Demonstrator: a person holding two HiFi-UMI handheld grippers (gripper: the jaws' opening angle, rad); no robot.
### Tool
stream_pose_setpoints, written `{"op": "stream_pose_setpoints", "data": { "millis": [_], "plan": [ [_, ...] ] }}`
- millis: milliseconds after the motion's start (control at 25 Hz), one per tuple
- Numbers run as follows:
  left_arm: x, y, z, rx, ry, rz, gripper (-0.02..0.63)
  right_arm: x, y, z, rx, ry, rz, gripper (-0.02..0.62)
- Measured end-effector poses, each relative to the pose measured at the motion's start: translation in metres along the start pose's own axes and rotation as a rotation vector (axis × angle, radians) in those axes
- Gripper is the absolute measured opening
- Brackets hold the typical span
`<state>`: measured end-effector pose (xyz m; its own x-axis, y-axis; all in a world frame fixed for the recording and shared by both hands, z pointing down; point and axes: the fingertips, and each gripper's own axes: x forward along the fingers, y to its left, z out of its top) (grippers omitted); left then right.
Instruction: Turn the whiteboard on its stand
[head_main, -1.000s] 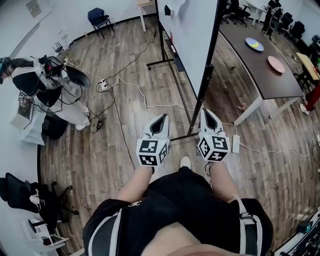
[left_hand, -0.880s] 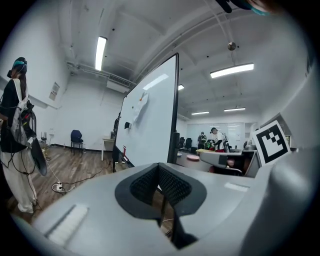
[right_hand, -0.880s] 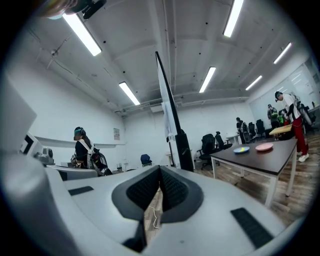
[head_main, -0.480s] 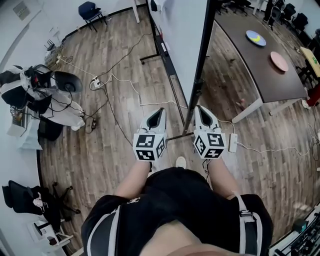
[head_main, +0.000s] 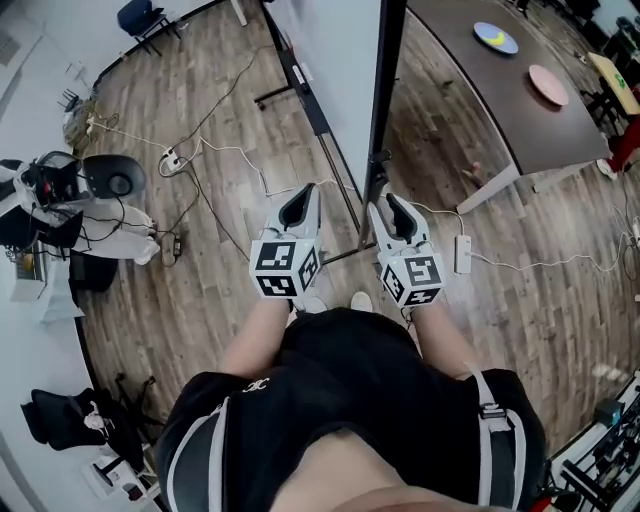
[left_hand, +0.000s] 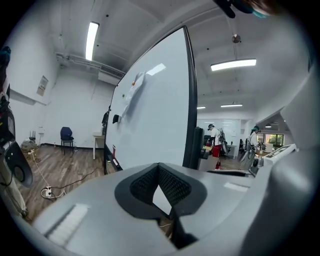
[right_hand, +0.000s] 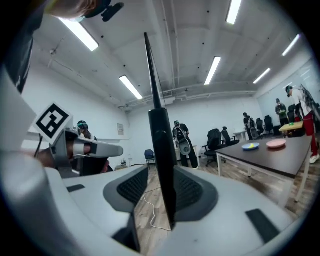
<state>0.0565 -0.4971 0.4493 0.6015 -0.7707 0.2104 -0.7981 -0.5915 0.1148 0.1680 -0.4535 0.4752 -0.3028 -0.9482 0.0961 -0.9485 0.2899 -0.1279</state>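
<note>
Both grippers have come forward to the whiteboard (head_main: 335, 60). Its near upright edge was well ahead of them a second ago and now stands just beyond their tips.

Left gripper (head_main: 297, 212): jaws a little apart, with a narrow diamond of gap between the pads and nothing in it. The board's white face fills the space ahead of it and to its right.

Right gripper (head_main: 397, 214): jaws spread and empty. In its own view the black edge frame (right_hand: 161, 150) rises through the gap. The frame lines up with the right pad, and floor shows between it and the left pad, so it is not pinched.

In the head view the frame sits just ahead of the right gripper's tips and slightly to their left. It lies between the two grippers but nearer the right one. Its long axis is vertical, square to the direction in which the jaws close.

The board rests on its stand (head_main: 280, 97), seen edge-on and running away from the grippers.

Judgement: the turn has not begun. The right gripper is better placed to take the edge, needing only a short advance and a closing.
</note>
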Motion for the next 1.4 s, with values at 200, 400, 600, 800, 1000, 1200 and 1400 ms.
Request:
{"op": "stream_pose_setpoints", "data": {
  "millis": [200,400,600,800,1000,1200,1400],
  "plan": [
    [0.018,-0.003,-0.005,0.002,0.023,-0.045,0.009,0.014,-0.009,-0.004,-0.030,0.018,-0.033,0.225],
    [0.023,0.000,0.001,0.017,0.008,-0.059,0.009,0.033,-0.016,-0.008,-0.030,0.058,-0.060,0.250],
    [0.023,0.009,-0.001,-0.015,0.011,-0.047,0.009,0.046,-0.021,-0.017,-0.045,0.125,-0.090,0.250],
    [0.020,0.014,-0.007,-0.032,0.017,-0.025,0.009,0.047,-0.025,-0.021,-0.079,0.165,-0.130,0.199],
    [0.014,0.017,-0.012,-0.051,0.018,-0.003,0.009,0.049,-0.021,-0.022,-0.091,0.163,-0.128,0.199],
    [0.009,0.012,-0.013,-0.066,0.014,0.025,0.009,0.048,-0.023,-0.021,-0.096,0.173,-0.115,0.198],
    [0.000,0.006,-0.021,-0.079,0.019,0.060,0.009,0.047,-0.022,-0.022,-0.090,0.185,-0.124,0.198]
  ]
}}
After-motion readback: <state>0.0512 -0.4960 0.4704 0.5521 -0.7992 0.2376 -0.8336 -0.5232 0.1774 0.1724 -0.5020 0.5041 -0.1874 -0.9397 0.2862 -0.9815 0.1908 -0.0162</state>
